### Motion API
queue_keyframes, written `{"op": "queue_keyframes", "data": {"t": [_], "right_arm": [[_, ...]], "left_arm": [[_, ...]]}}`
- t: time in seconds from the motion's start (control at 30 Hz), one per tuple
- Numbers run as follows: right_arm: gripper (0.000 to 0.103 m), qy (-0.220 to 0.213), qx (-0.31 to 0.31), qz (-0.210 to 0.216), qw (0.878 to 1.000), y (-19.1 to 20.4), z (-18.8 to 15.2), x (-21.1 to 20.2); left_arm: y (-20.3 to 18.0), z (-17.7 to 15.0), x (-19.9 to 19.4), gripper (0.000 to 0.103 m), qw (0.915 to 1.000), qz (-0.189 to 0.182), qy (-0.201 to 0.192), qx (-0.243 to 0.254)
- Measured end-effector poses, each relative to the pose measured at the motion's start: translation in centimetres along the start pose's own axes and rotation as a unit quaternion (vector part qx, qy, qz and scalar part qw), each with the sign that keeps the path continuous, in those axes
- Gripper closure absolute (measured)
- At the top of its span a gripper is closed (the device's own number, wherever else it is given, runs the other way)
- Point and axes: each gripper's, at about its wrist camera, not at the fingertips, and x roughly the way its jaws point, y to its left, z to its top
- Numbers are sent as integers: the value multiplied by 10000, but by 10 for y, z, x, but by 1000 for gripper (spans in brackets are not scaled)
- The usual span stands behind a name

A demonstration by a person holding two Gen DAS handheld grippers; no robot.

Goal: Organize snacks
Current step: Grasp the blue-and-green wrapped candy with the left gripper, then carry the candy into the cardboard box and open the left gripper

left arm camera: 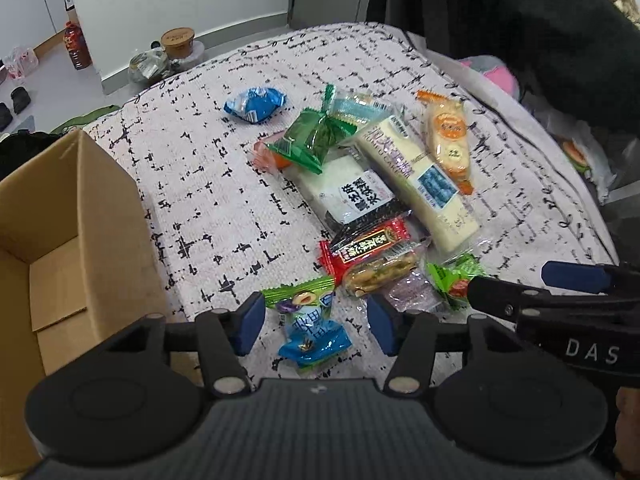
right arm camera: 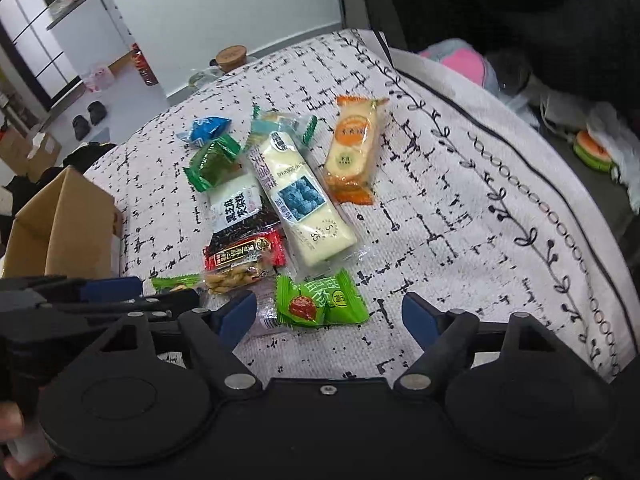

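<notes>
Several wrapped snacks lie in a pile on a white black-patterned cloth (left arm camera: pixel 192 184). My left gripper (left arm camera: pixel 314 326) is open, its blue pads on either side of a blue-and-green candy pack (left arm camera: pixel 310 326). My right gripper (right arm camera: pixel 330 318) is open just above a bright green strawberry pack (right arm camera: pixel 320 300); it also shows in the left wrist view (left arm camera: pixel 520 292). A red peanut bar (left arm camera: pixel 372 256), a long white blueberry bar (right arm camera: pixel 300 196), a black-and-white sesame pack (left arm camera: pixel 352 188), an orange cracker pack (right arm camera: pixel 354 148), a dark green pack (left arm camera: pixel 312 140) and a blue pack (left arm camera: pixel 256 104) lie beyond.
An open cardboard box (left arm camera: pixel 52 240) stands on the left, also in the right wrist view (right arm camera: pixel 60 232). Jars and bottles (left arm camera: pixel 176 44) stand behind the cloth. Pink and green items (right arm camera: pixel 468 60) lie off the cloth at right.
</notes>
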Motion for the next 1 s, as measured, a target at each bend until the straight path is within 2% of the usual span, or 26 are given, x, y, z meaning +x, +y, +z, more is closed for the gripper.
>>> {"op": "queue_keyframes", "data": {"t": [0.23, 0.3, 0.33, 0.5, 0.57, 0.63, 0.67, 0.7, 0.73, 1.0], "right_arm": [[28, 153, 132, 126, 9997, 1, -1, 19], [28, 198, 164, 155, 9995, 1, -3, 25], [28, 212, 178, 156, 9995, 1, -4, 28], [35, 278, 224, 185, 9992, 1, -6, 39], [44, 223, 176, 204, 9994, 2, -7, 40], [68, 226, 153, 333, 9991, 3, -6, 40], [73, 248, 165, 442, 9986, 3, -5, 40], [84, 255, 142, 493, 9984, 4, -4, 38], [90, 247, 88, 495, 9984, 6, -4, 37], [96, 69, 10, 423, 9991, 10, -3, 27]], "left_arm": [[3, -2, 21, 58, 9992, 182, 226, -272], [4, -4, 25, 63, 9988, 186, 272, -356], [5, -6, 28, 69, 9985, 156, 315, -413], [6, -9, 31, 72, 9984, 174, 255, -472], [6, -10, 29, 74, 9984, 180, 200, -489], [6, -10, 26, 74, 9985, 178, 142, -494], [5, -10, 25, 75, 9986, 175, 111, -494], [5, -10, 23, 75, 9986, 165, 74, -500], [5, -10, 20, 75, 9986, 154, 27, -503], [14, -9, 3, 75, 9974, 39, -301, -655]]}}
